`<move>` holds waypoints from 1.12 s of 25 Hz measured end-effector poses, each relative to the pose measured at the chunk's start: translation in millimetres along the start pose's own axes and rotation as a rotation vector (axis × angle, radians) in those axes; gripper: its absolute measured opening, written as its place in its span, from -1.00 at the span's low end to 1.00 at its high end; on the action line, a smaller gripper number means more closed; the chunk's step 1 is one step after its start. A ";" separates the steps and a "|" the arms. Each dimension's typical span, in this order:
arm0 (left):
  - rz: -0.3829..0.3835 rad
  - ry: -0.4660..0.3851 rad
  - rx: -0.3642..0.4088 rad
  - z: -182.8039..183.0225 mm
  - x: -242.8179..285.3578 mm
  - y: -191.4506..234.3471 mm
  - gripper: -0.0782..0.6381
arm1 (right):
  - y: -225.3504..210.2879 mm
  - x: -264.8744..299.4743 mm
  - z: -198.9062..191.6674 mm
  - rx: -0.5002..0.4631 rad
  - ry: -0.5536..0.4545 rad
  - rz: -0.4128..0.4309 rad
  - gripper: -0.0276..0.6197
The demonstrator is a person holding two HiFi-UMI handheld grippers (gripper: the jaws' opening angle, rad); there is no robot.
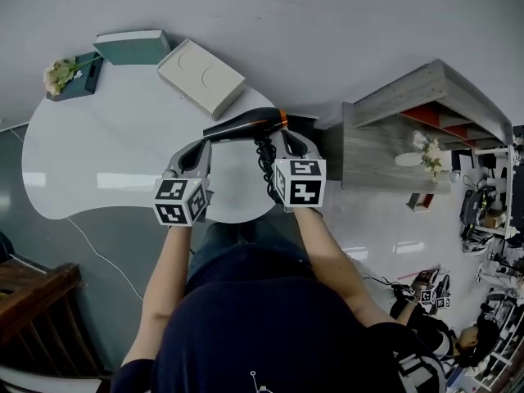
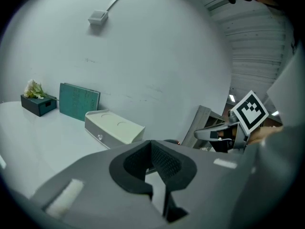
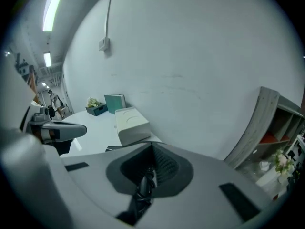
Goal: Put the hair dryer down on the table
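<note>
Hair dryer (image 1: pixel 246 124): black with an orange ring, lying level across the tips of both grippers over the near edge of the white table (image 1: pixel 106 154), nozzle towards the person's left
Cord (image 1: pixel 265 164): coiled, hanging from the dryer's right end beside the right gripper
Right gripper (image 1: pixel 292 144): jaws closed on the hair dryer by its coiled cord (image 3: pixel 145 187), which runs up between the dark pads
Left gripper (image 1: pixel 195 152): jaws drawn almost together, only a thin slit between the pads and nothing in it; the dryer's dark body (image 2: pixel 169 140) shows just past the tips
Far side of table: a cream box (image 1: pixel 201 78), a teal book (image 1: pixel 131 47), and a dark tray of flowers (image 1: pixel 70 76)
Right of table: a grey wooden shelf unit (image 1: pixel 409 129)
</note>
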State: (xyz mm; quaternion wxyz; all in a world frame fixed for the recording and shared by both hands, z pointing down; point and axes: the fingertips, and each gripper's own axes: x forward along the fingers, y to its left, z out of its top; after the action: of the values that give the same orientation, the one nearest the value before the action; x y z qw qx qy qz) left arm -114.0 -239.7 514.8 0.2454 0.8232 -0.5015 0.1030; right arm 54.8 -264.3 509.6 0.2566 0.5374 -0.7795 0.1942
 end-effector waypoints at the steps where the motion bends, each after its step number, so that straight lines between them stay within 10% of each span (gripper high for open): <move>1: 0.007 -0.017 0.010 6.0 -4.0 -2.8 -0.75 | -0.3 -5.2 6.0 -0.004 -0.024 -0.001 -0.88; 28: 0.108 -0.459 0.303 223.2 -116.2 -97.5 -0.75 | -14.8 -167.0 193.0 -0.133 -0.611 -0.019 -0.88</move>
State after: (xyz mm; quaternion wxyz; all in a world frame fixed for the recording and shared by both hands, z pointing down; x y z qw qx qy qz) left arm -100.9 -226.2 245.6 -0.0063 0.8245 -0.5659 0.0005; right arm 80.3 -257.8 255.3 0.0466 0.5603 -0.8264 -0.0301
